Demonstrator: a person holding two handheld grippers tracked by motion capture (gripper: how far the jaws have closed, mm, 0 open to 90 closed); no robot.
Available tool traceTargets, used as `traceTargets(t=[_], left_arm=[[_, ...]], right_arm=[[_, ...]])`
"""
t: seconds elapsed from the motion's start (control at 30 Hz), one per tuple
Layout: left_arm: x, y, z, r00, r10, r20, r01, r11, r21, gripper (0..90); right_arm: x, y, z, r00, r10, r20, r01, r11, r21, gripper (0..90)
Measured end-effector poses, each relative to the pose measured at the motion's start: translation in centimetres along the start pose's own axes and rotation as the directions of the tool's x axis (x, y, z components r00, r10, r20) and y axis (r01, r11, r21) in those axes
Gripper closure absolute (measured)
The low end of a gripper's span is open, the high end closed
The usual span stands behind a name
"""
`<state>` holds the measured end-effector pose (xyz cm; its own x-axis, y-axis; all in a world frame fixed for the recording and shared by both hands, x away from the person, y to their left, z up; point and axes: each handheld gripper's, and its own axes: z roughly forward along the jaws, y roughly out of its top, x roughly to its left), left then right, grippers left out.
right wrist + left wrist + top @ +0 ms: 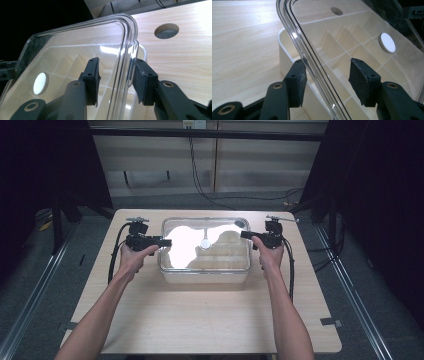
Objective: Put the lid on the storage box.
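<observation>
A clear plastic lid (220,251) with a white round knob (205,245) lies over a white box (205,276) with several compartments, at the middle of the table's far half. My left gripper (165,241) is at the lid's left edge. In the left gripper view the lid's rim (312,65) runs between the jaws of the left gripper (328,67), against the left pad (298,80) and well apart from the other. My right gripper (245,234) is at the lid's right edge. Its jaws (116,63) straddle the rim (125,50) with gaps showing.
The wooden table (200,320) has a round hole (240,224) just behind the box's far right corner. Black cables trail from both grippers along the forearms. Dark floor and metal rails surround the table.
</observation>
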<state>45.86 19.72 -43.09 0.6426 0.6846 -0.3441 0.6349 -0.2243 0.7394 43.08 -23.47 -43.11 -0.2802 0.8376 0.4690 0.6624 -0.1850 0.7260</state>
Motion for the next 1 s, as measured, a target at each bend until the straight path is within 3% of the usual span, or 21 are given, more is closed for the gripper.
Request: traceTargets(t=[0.63, 0.77, 1.0], left_arm=[[0.7, -0.6, 1.0, 0.9995, -0.030, -0.004, 0.030, 0.9986, 0.043, 45.4], [0.7, -0.8, 1.2, 0.9993, -0.036, -0.013, 0.036, 0.9983, 0.046, 44.9], [0.8, -1.0, 1.3, 0.9988, -0.048, -0.006, 0.048, 0.9983, 0.031, 44.9]], right_arm=[[-0.1, -0.9, 1.4, 0.9970, -0.025, 0.074, 0.023, 0.999, 0.027, 52.1], [0.2, -1.2, 1.6, 0.9898, -0.052, 0.132, 0.048, 0.998, 0.033, 51.7], [-0.2, -1.4, 1.8, 0.9928, -0.028, 0.117, 0.024, 0.999, 0.037, 51.7]])
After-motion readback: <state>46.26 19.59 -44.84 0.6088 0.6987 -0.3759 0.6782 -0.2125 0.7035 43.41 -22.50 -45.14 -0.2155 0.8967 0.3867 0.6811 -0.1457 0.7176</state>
